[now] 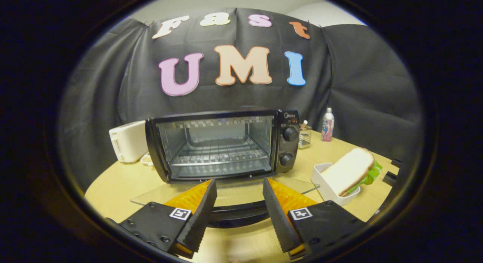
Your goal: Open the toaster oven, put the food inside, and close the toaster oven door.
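The claw [239, 202] is spread wide and grasps nothing, its fingers either side of the dark handle [236, 214] of the oven door [226, 193]. The door lies folded down flat on the tabletop [113, 191], running across just ahead of the fingertips. Beyond it the oven [222, 144] faces the claw, cavity open, rack bare. Off to the right, the sandwich [349, 170] leans in a white tray [320, 180], long side tilting up and away.
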Demonstrator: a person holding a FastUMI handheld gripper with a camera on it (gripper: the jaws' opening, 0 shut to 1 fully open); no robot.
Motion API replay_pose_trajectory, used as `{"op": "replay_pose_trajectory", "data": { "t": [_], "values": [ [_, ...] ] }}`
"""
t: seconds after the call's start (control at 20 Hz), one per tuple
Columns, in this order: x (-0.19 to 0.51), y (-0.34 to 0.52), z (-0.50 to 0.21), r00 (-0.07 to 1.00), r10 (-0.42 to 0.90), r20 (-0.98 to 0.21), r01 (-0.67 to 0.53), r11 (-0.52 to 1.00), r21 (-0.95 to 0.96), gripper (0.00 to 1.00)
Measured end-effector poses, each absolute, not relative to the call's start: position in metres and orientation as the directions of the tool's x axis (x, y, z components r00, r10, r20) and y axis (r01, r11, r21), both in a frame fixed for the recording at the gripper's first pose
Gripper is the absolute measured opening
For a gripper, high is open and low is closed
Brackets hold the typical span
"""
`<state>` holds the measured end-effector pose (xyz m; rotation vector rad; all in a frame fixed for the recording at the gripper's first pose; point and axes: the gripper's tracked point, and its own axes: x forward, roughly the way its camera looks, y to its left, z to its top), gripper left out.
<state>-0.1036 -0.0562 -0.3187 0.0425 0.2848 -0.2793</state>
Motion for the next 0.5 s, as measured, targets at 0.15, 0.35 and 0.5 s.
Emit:
{"op": "replay_pose_trajectory", "data": {
  "t": [0.15, 0.35, 0.5],
  "values": [
    [-0.104, -0.058, -0.348, 0.890, -0.270, -0.369, 0.286, 0.958, -0.011, 0.80],
    [-0.098, -0.058, -0.364, 0.887, -0.251, -0.387, 0.285, 0.958, 0.032, 0.78],
    [-0.090, -0.059, -0.363, 0.893, -0.254, -0.372, 0.285, 0.958, 0.029, 0.78]
  ]
}}
